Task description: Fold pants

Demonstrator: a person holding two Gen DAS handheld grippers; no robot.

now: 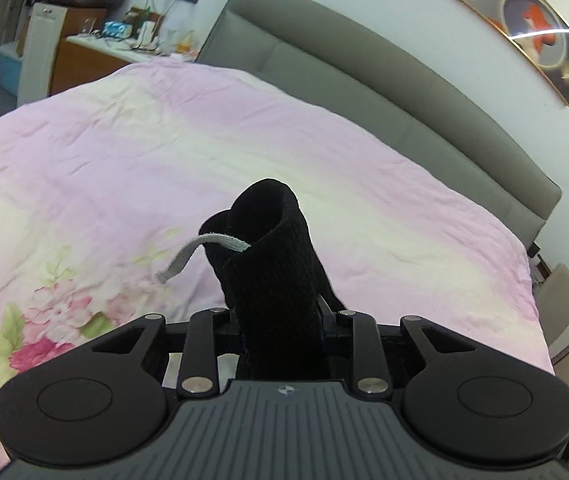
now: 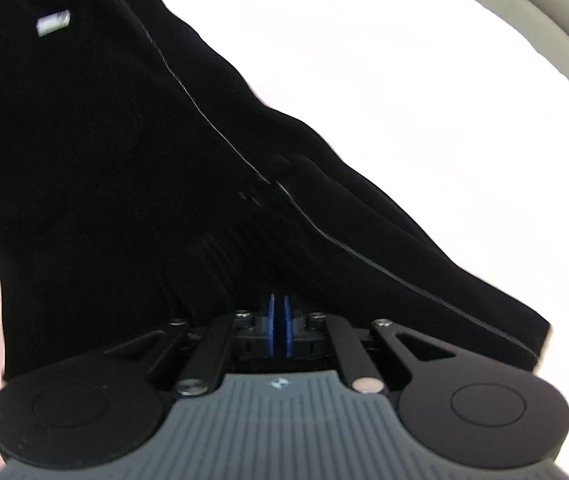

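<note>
The left gripper [image 1: 280, 320] points out over the pink bed [image 1: 104, 152], and its fingers pinch a bunched part of the black pants [image 1: 272, 264]. The cloth stands up like a tube and hides the fingers. A gray string [image 1: 200, 250] hangs from it. The right gripper [image 2: 280, 330] has its blue fingers [image 2: 271, 330] pressed close together on the pants [image 2: 124, 160], which fill most of its view. This picture is blurry.
</note>
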